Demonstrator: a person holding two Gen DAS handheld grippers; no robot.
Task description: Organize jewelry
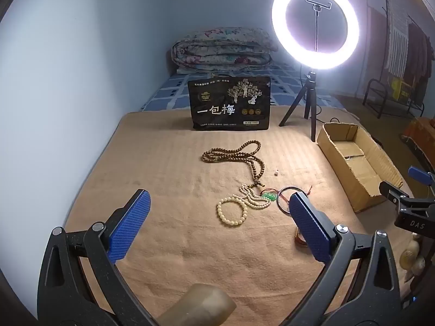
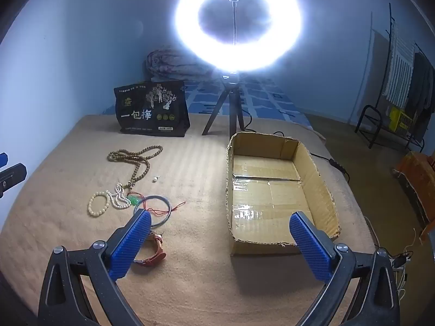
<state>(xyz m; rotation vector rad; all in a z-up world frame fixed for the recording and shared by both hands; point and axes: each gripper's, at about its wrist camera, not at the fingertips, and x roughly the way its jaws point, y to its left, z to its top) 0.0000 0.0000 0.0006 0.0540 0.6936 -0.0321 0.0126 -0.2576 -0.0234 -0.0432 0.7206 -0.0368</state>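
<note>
Jewelry lies on a tan blanket [image 1: 176,244]: a long brown bead necklace [image 1: 233,153] [image 2: 136,160], a cream bead bracelet [image 1: 232,212] [image 2: 98,203], a small pearl strand [image 1: 255,198] [image 2: 119,197], a green pendant on red cord [image 1: 269,196] [image 2: 134,200], a metal bangle [image 1: 282,201] [image 2: 160,210], a tiny earring [image 1: 276,173] [image 2: 155,179] and a brown-strap watch [image 2: 155,252]. An empty cardboard box [image 2: 320,190] [image 1: 380,163] sits to the right. My left gripper [image 1: 217,222] is open above the blanket before the beads. My right gripper [image 2: 220,244] is open, its left finger [image 2: 133,244] over the watch.
A black snack bag [image 1: 229,103] [image 2: 152,108] stands behind the jewelry. A lit ring light on a tripod [image 1: 315,24] [image 2: 236,21] stands at the back. A folded quilt [image 1: 223,51] lies farther back. A clothes rack [image 2: 394,87] stands at right.
</note>
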